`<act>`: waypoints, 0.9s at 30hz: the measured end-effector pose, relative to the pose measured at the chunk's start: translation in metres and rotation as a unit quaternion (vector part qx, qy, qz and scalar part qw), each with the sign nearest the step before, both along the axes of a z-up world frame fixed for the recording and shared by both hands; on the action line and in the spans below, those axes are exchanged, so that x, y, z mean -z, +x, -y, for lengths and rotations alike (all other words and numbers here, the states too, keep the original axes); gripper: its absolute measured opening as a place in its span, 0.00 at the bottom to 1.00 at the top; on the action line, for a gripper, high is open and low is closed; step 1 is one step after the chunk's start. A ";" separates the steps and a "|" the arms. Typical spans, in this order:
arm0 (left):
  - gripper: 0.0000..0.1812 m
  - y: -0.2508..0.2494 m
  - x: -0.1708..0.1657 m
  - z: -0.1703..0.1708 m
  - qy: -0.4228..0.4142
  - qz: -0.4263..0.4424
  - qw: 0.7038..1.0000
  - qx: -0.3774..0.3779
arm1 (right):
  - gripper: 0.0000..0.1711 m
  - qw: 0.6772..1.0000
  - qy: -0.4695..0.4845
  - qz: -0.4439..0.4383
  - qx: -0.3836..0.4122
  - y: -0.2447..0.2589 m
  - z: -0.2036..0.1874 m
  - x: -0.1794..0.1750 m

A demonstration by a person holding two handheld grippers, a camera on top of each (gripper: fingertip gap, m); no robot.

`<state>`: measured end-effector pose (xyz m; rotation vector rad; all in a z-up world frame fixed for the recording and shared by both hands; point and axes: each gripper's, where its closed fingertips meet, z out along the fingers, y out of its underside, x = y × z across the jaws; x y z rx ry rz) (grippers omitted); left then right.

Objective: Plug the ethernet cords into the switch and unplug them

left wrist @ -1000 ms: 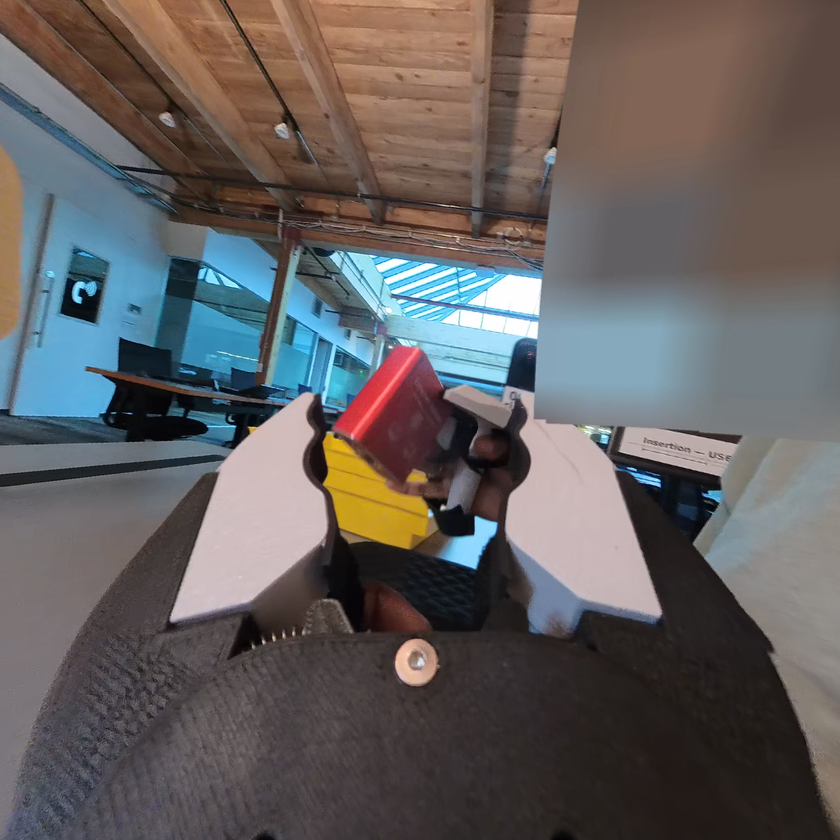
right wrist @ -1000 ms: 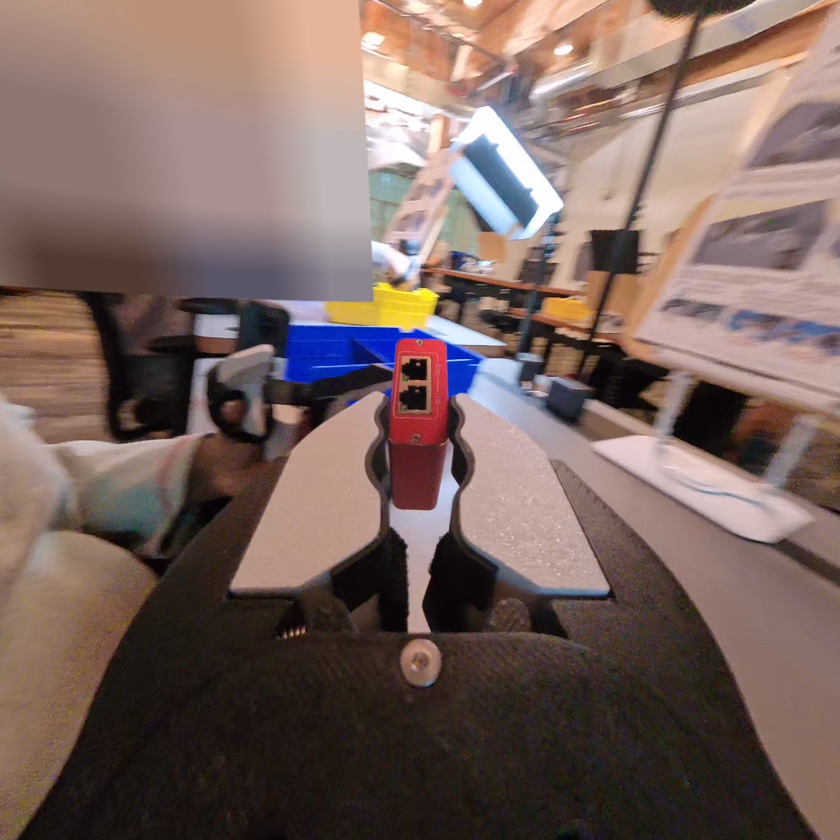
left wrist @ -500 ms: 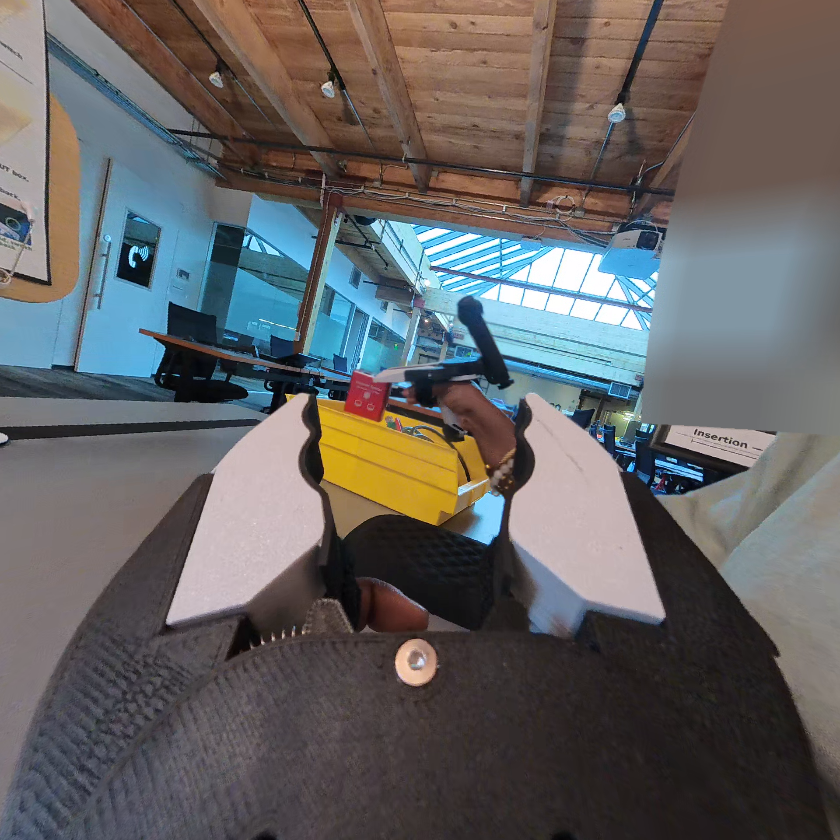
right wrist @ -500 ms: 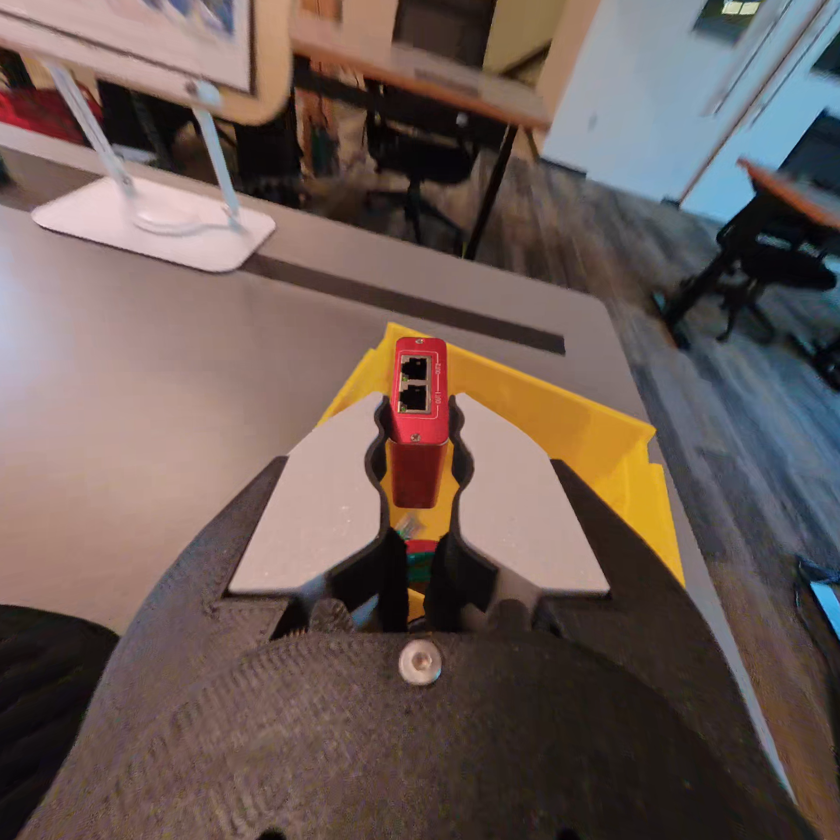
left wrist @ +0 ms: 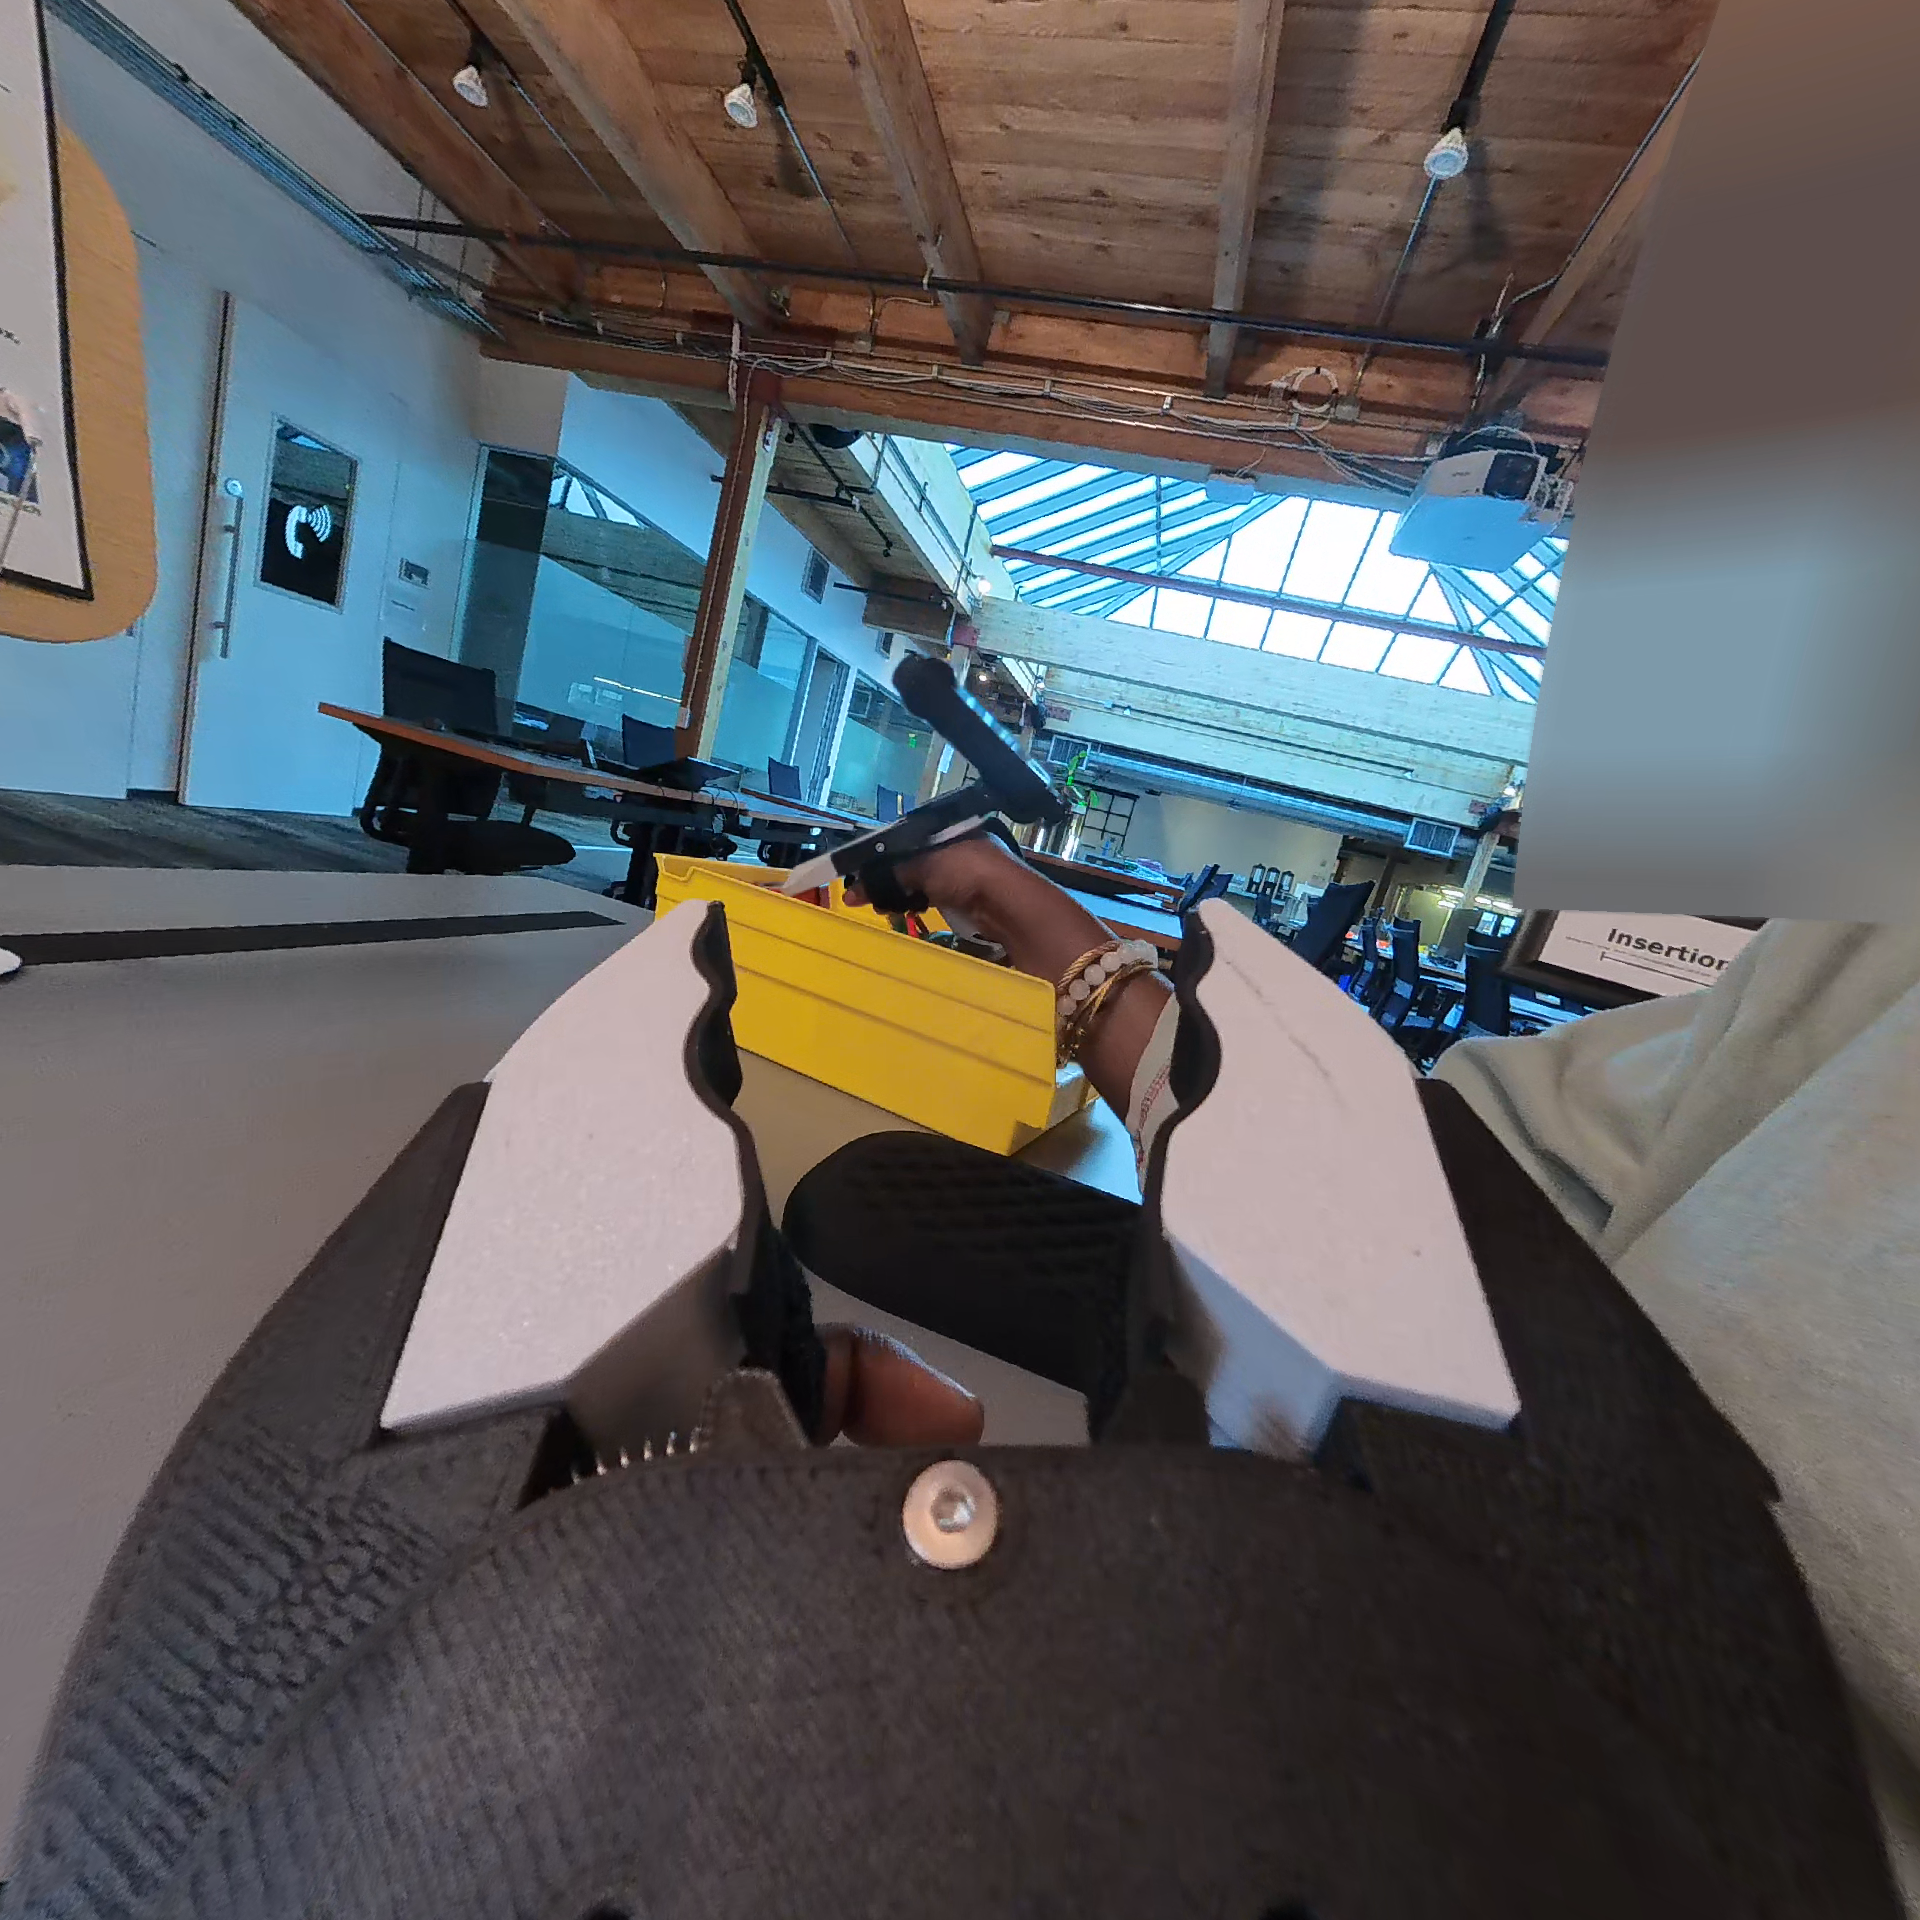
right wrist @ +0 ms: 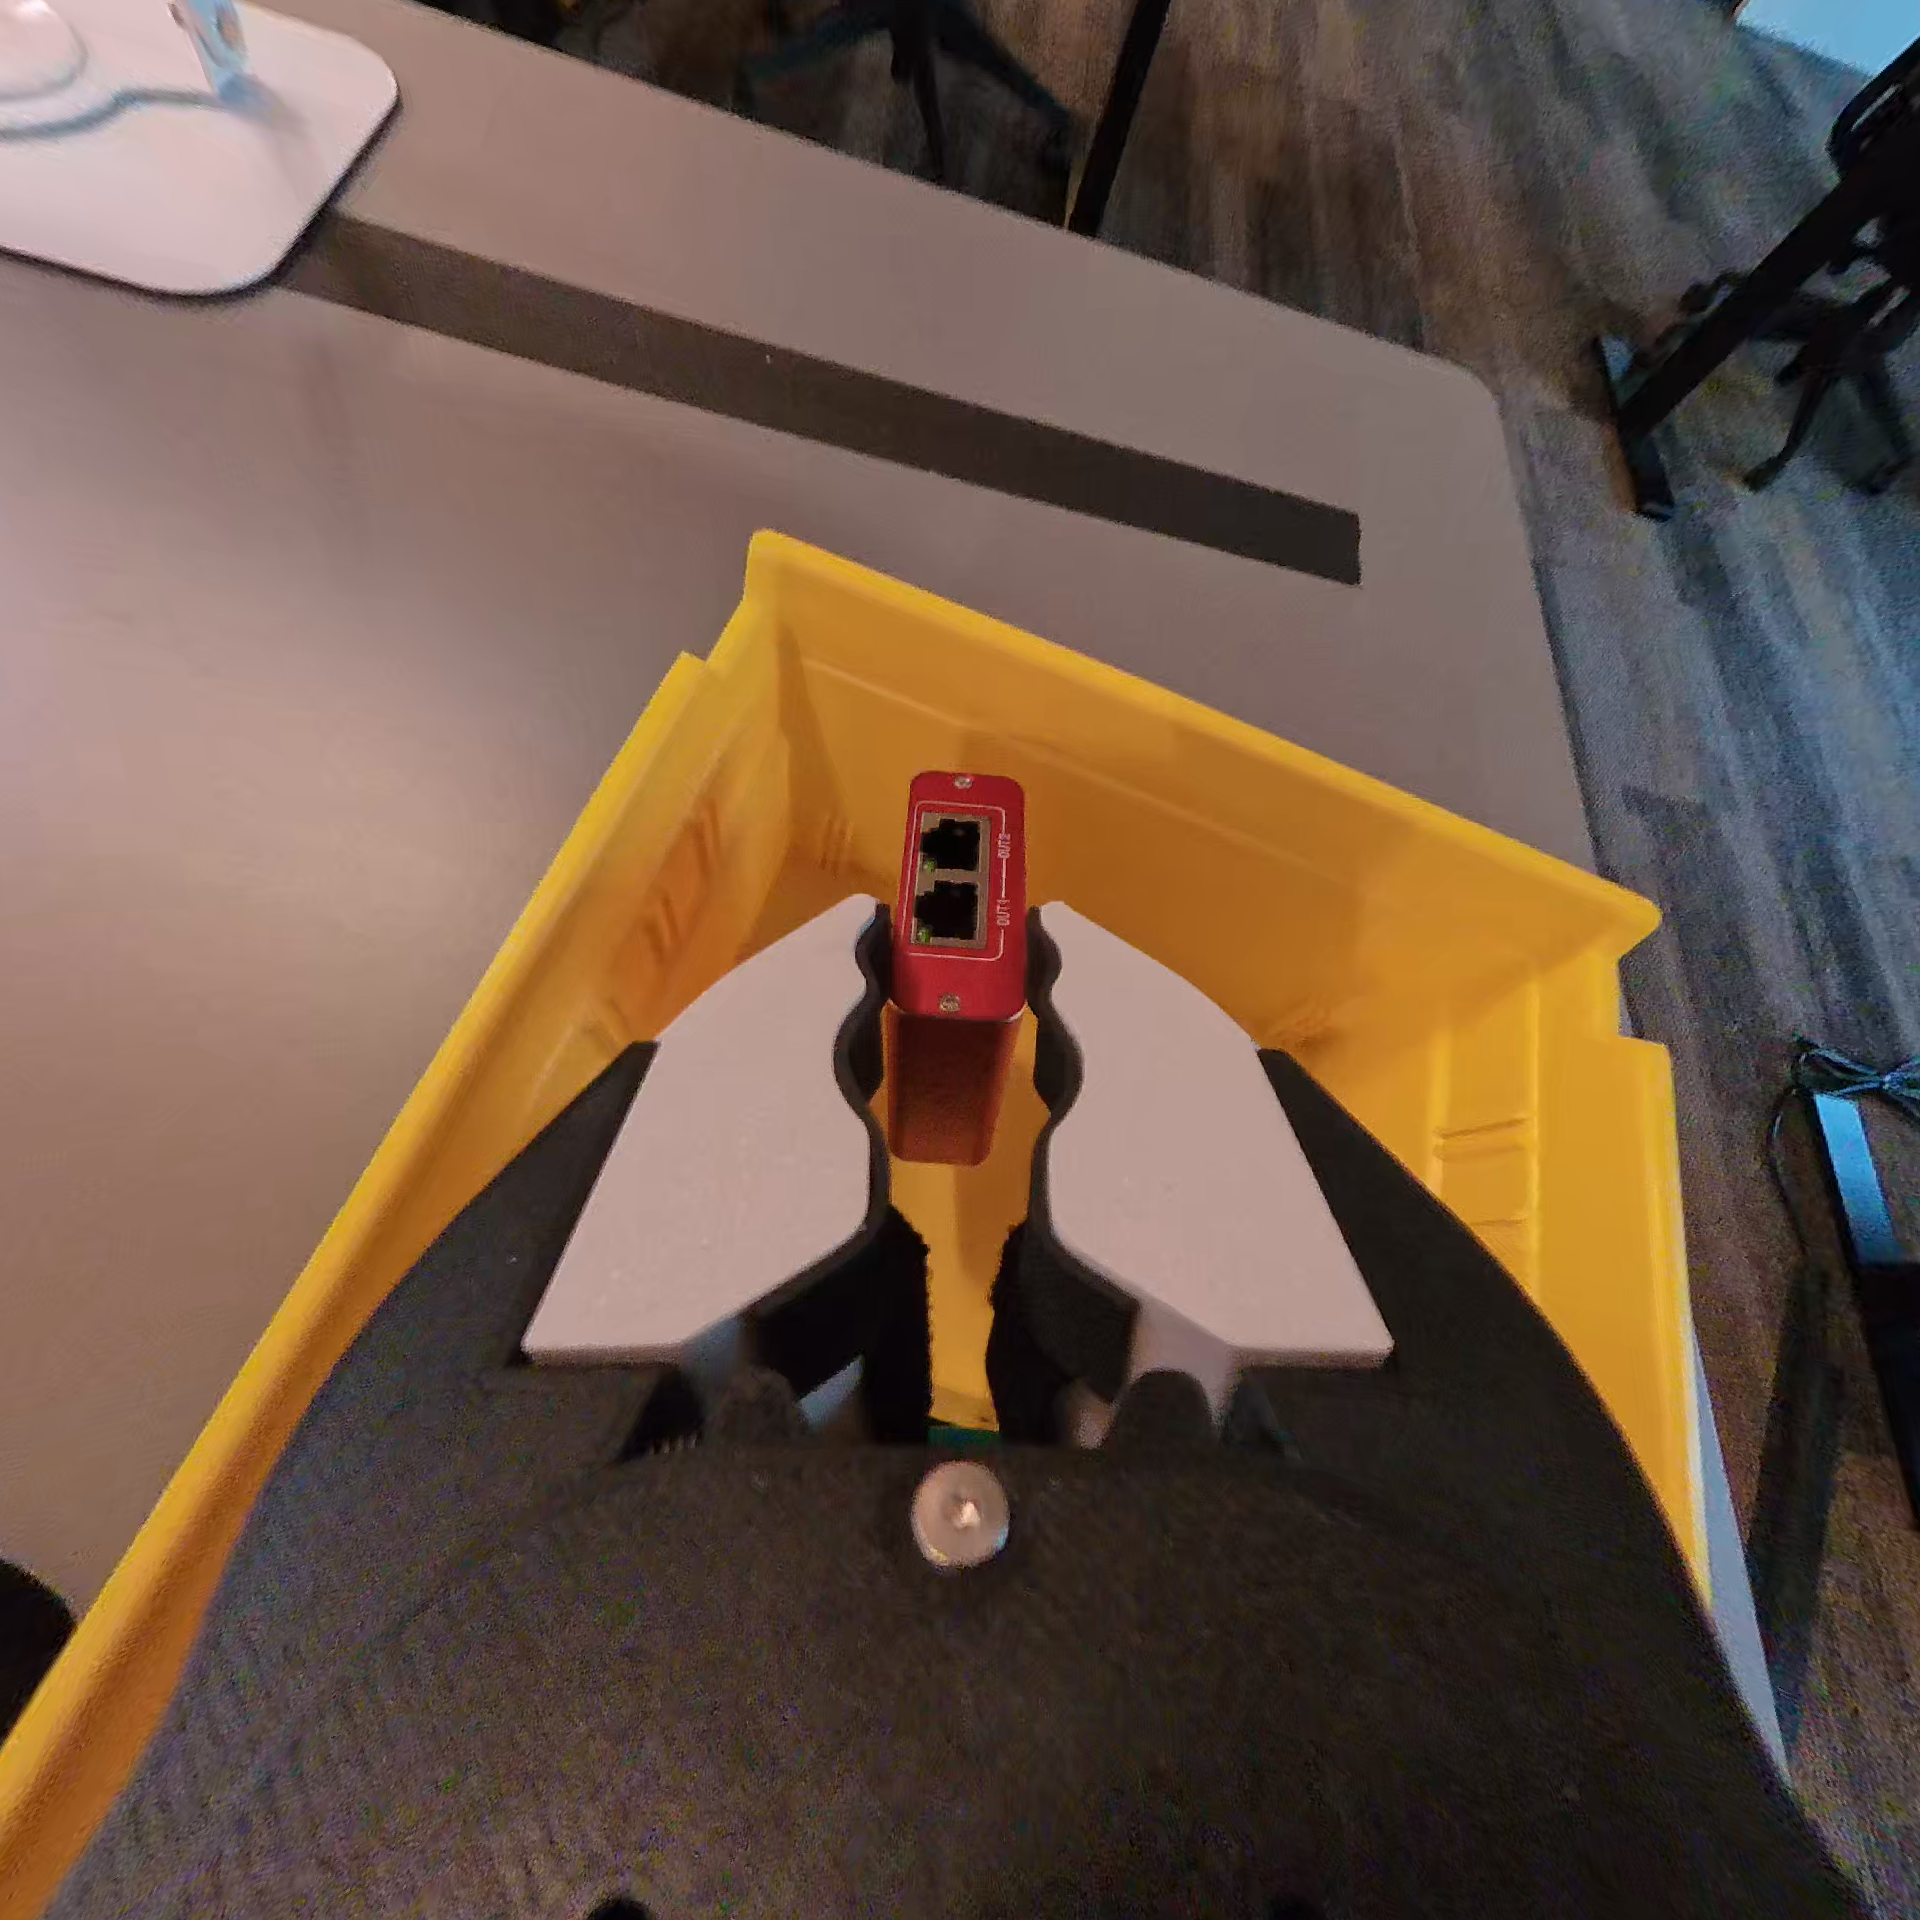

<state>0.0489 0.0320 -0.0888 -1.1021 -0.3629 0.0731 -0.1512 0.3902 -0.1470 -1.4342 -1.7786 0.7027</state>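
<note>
Small red metal two-port switch is pinched between right gripper fingers over yellow plastic bin, ports seen empty; left gripper fingers spread, nothing held, so plugging is judged outstanding.

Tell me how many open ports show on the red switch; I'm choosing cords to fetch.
2. Both sit on the end face of the red switch held in the right claw: one nearer the claw, one farther. Other faces are hidden.

Switch over bin; bin on table.

Bright skylight glare, fisheye edges
</note>
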 end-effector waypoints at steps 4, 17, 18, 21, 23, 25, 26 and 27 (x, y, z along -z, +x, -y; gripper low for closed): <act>0.45 0.000 0.000 0.000 -0.002 0.000 1.000 0.000 | 0.13 0.999 -0.008 0.033 0.011 0.004 -0.004 0.010; 0.45 0.001 0.002 -0.003 -0.010 -0.005 1.000 0.000 | 0.34 0.997 -0.007 -0.057 -0.050 0.066 0.041 -0.050; 0.45 0.001 0.002 -0.002 -0.010 -0.005 1.000 0.000 | 0.34 0.997 -0.007 -0.043 -0.067 0.083 0.051 -0.047; 0.45 0.001 0.002 -0.002 -0.009 -0.005 1.000 -0.002 | 0.34 0.994 -0.003 0.014 -0.104 0.138 0.079 -0.026; 0.45 0.001 0.002 -0.002 -0.008 -0.004 1.000 -0.001 | 0.34 0.994 -0.002 0.018 -0.107 0.163 0.089 -0.016; 0.45 0.001 0.002 -0.002 -0.008 -0.004 1.000 -0.001 | 0.32 0.994 -0.005 0.020 -0.106 0.176 0.095 -0.007; 0.44 0.001 0.002 -0.002 -0.009 -0.004 1.000 -0.002 | 0.31 0.994 0.001 0.033 -0.106 0.178 0.096 0.002; 0.44 0.001 0.002 -0.002 -0.011 -0.005 1.000 -0.002 | 0.30 0.993 0.014 0.056 -0.107 0.179 0.094 0.013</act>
